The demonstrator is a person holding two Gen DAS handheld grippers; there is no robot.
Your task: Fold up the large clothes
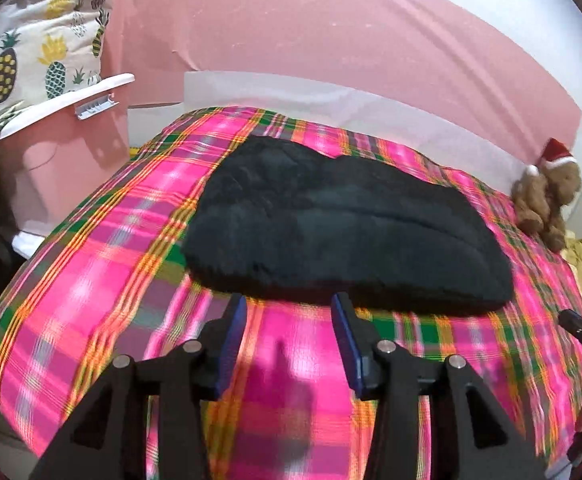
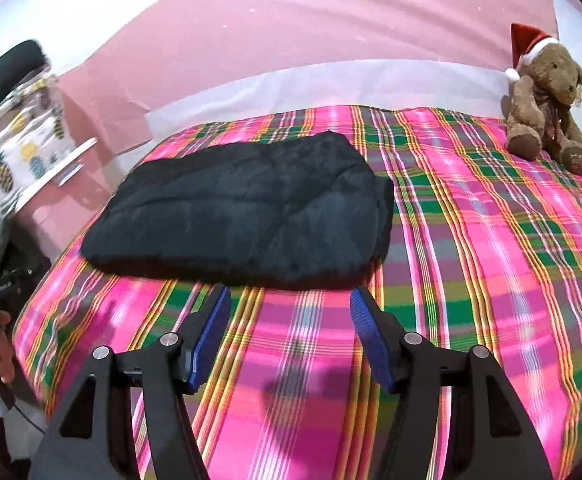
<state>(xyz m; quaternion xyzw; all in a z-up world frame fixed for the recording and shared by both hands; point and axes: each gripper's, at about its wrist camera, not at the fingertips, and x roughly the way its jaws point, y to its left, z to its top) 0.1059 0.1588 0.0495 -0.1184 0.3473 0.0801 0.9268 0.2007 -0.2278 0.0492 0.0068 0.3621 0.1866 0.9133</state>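
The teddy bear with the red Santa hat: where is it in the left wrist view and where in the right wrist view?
Left wrist view: the teddy bear sits at the right edge, on the plaid bedcover, right of the black folded garment.
Right wrist view: the bear sits upper right, on the far part of the bedcover.
Shared landmark: the black folded garment, left of the bear in both.

no lettering anywhere in either view is sharp enough to read.

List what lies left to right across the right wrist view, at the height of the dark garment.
Pineapple-print cushion → folded black garment → bare plaid bedspread → teddy bear in Santa hat.
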